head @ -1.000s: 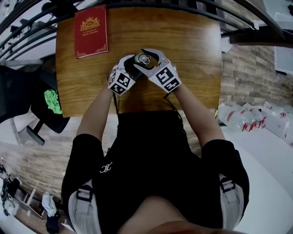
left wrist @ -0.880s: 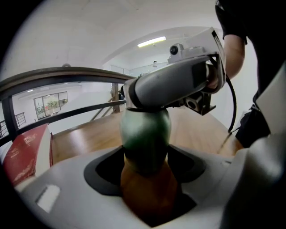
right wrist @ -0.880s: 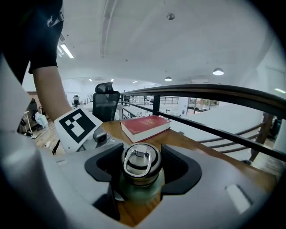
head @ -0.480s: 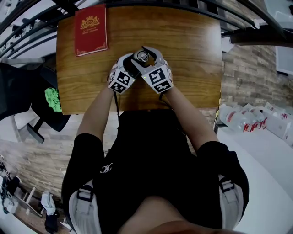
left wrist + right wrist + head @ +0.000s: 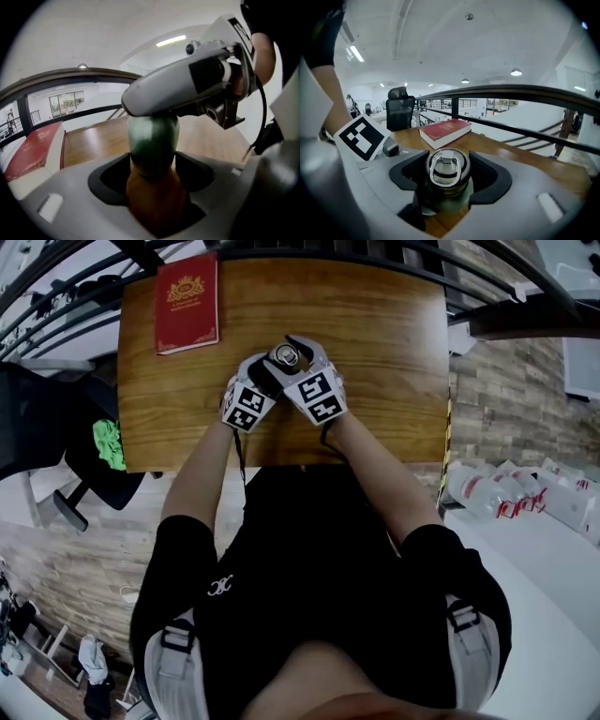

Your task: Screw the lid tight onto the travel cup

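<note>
A dark green travel cup [image 5: 153, 140] stands upright on the wooden table [image 5: 394, 381], near its middle. Its shiny metal lid [image 5: 446, 171], with a ring handle on top, sits on the cup's mouth and shows in the head view as the lid [image 5: 286, 355]. My left gripper [image 5: 265, 371] is shut on the cup's body, its black pads [image 5: 108, 180] against both sides. From the right, my right gripper [image 5: 298, 354] is shut on the lid, one pad [image 5: 485, 176] on each side. The two grippers lie close together, the right one just above the left.
A red book [image 5: 187, 301] lies at the table's far left corner, also seen as the book [image 5: 445, 131] behind the cup. A black railing [image 5: 511, 126] runs past the table's far edge. An office chair [image 5: 56, 446] stands left of the table.
The right gripper has rolled around the lid, and its marker cube has swung left toward the left gripper. The cup and the left gripper have stayed about where they were.
</note>
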Demonstrator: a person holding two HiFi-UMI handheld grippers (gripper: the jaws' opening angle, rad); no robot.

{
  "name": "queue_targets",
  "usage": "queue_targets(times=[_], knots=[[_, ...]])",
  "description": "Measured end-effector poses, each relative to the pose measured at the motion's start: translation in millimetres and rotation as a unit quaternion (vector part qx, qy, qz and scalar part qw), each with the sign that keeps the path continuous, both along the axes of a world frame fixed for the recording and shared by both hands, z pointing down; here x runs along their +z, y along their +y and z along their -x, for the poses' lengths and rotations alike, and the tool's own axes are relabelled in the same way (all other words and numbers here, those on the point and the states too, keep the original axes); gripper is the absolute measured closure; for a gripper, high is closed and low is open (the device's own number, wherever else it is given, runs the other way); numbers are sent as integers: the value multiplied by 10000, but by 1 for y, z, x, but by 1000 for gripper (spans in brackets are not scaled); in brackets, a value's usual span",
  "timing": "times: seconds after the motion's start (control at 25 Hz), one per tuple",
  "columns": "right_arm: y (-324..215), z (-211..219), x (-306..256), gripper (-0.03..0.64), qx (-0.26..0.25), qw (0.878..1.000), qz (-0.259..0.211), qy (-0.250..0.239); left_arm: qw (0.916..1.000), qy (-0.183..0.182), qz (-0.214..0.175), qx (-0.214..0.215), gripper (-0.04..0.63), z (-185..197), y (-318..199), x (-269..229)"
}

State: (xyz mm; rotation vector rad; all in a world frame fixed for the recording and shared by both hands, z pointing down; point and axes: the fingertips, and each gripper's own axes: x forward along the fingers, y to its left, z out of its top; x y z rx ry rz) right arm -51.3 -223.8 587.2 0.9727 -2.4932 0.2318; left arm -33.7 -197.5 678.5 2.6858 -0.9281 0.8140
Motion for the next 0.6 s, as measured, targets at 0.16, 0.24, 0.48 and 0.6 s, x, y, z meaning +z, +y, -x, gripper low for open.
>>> queue_targets(times=[0.16, 0.24, 0.48, 0.6], knots=[[6, -7, -11, 345, -405, 9991, -152, -27, 9998, 142, 51, -147, 244, 4, 5, -10], [5, -13, -26, 344, -400, 9985, -301, -221, 9994, 191, -29, -280, 244, 14, 5, -21], [9, -45, -101, 373, 8, 9891, -790, -1243, 9951, 336, -281, -891, 316, 56, 17, -62], [10, -56, -135, 456, 93, 9843, -1111, -1369, 9860, 393, -593, -1507, 485, 77, 19, -101]])
